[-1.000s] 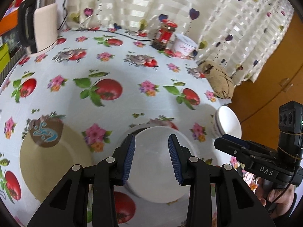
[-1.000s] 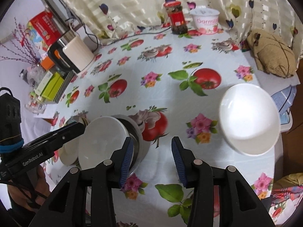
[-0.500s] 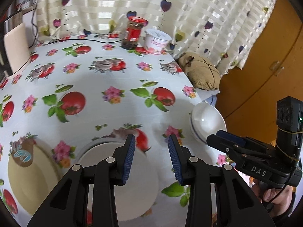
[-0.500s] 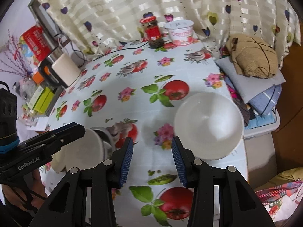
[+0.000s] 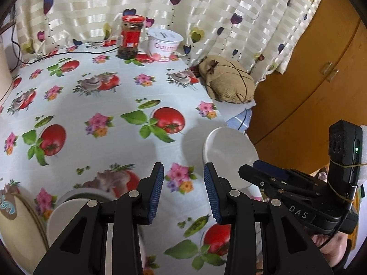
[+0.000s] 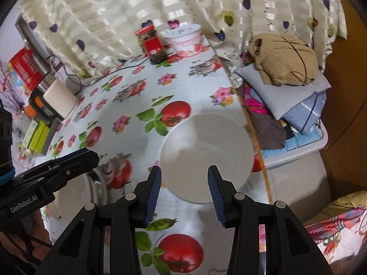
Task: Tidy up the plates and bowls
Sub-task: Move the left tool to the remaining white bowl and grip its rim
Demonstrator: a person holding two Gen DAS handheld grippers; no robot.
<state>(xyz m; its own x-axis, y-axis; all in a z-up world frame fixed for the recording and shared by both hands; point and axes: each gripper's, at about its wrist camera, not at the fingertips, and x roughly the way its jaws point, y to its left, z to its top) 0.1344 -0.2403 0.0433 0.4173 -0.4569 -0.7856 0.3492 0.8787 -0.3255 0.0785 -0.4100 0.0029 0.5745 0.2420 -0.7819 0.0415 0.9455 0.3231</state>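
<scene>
A white bowl stands near the table's right edge; it also shows in the left wrist view. My right gripper is open and empty, its jaws just short of the bowl's near rim. My left gripper is open and empty above the floral tablecloth, left of that bowl. A second white bowl sits at lower left inside a metal-rimmed dish, partly hidden by my left gripper. A cream plate lies at the far left.
A red-lidded jar and a yogurt tub stand at the table's back. A tan bundle lies on folded cloths beyond the right edge. A kettle and boxes stand at the left. A wooden cabinet is on the right.
Both grippers have swung right. The left one moved off the bowl at lower left. The right one now faces the white bowl at the table's right edge.
</scene>
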